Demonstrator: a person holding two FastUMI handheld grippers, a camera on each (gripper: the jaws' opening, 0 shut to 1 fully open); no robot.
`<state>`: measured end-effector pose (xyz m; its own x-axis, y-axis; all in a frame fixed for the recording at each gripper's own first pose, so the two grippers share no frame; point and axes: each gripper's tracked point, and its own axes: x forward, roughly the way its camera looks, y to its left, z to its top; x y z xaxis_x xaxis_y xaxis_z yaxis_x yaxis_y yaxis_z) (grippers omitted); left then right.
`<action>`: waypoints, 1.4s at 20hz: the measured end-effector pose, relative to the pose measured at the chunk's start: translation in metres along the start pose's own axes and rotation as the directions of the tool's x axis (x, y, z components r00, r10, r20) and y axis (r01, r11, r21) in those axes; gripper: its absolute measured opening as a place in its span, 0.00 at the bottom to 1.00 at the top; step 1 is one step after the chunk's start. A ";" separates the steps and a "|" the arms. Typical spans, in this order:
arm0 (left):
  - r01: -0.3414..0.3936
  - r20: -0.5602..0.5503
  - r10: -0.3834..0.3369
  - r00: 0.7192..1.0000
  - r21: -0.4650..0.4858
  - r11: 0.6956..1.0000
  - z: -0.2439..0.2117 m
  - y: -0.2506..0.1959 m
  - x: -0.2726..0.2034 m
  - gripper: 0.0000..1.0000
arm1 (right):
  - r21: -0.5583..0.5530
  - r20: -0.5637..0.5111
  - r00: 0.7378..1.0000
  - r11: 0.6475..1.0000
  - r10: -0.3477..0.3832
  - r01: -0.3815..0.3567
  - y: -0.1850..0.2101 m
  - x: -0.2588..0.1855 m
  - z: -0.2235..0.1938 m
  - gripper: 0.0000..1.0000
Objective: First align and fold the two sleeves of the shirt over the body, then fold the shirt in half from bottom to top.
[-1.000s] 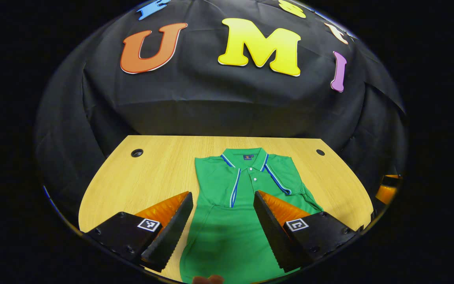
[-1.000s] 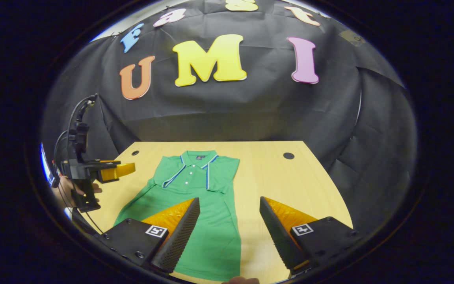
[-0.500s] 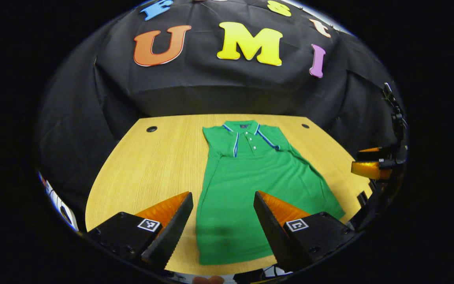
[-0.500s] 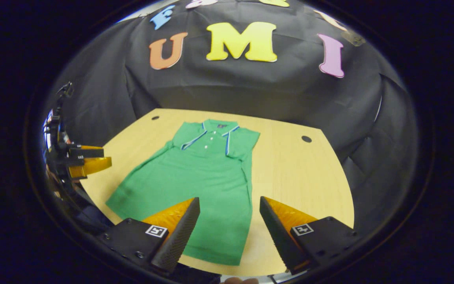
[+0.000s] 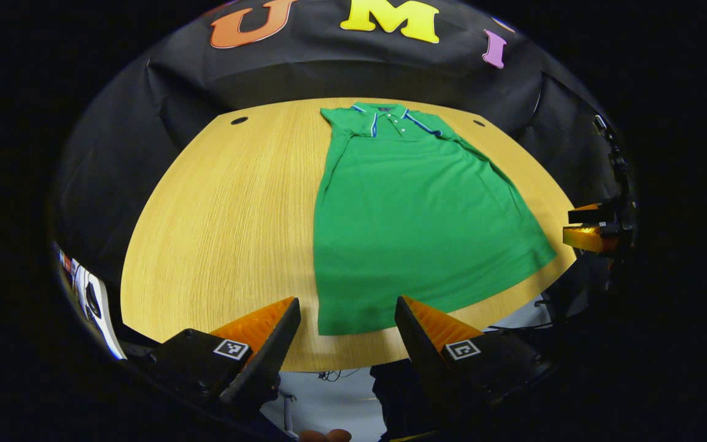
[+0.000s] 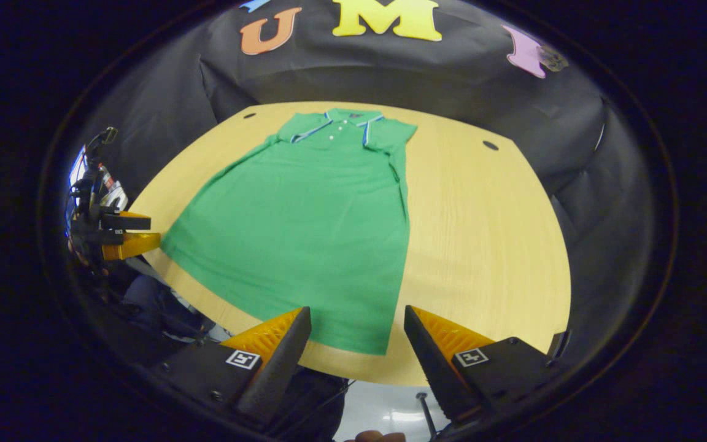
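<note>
Both grippers have pulled back toward the near edge of the table (image 5: 218,202) and tipped downward, so the whole green shirt (image 5: 409,215) shows. It lies flat, sleeves folded in, collar toward twelve o'clock, hem at six. Left gripper (image 5: 347,328) hovers with jaws spread, empty, at the hem's left corner; right gripper (image 6: 356,337) likewise, released, at the right corner.

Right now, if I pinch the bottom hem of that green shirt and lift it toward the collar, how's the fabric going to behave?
The green shirt lies flat and thin on the wooden table, so it will probably drape limply. Pinched at one corner only, the hem would likely sag. The table looks smooth, so the lower layer may slide.
</note>
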<state>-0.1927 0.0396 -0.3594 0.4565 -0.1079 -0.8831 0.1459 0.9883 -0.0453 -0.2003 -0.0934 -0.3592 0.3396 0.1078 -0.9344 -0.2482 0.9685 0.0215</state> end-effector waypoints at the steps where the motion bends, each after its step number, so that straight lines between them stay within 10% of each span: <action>1: 0.000 -0.011 0.000 1.000 0.004 1.000 0.001 -0.001 0.005 1.00 | -0.005 -0.018 1.000 1.000 -0.006 0.006 0.000 0.003 -0.006 0.98; 17: 0.020 -0.058 -0.016 0.998 0.071 0.997 -0.007 -0.007 0.032 0.98 | -0.108 -0.120 0.992 0.993 0.035 -0.049 -0.001 0.039 -0.026 0.95; 18: 0.016 -0.053 -0.012 0.999 0.072 0.997 -0.006 -0.009 0.034 0.92 | -0.130 -0.128 0.991 0.990 0.041 -0.058 0.002 0.040 -0.025 0.74; 21: 0.012 -0.034 -0.009 0.999 0.094 0.996 0.001 -0.011 0.039 0.17 | -0.199 -0.126 0.992 0.979 0.026 -0.051 0.009 0.042 -0.021 0.13; 28: 0.117 -0.012 -0.117 0.993 -0.003 0.993 0.021 -0.018 0.027 0.03 | 0.009 -0.128 0.987 0.996 0.094 -0.093 0.008 0.027 0.000 0.04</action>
<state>-0.1644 0.0167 -0.3721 0.4256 -0.2216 -0.8774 0.1962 0.9691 -0.1496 -0.1930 -0.0831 -0.3841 0.1957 0.1685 -0.9661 -0.2705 0.9562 0.1120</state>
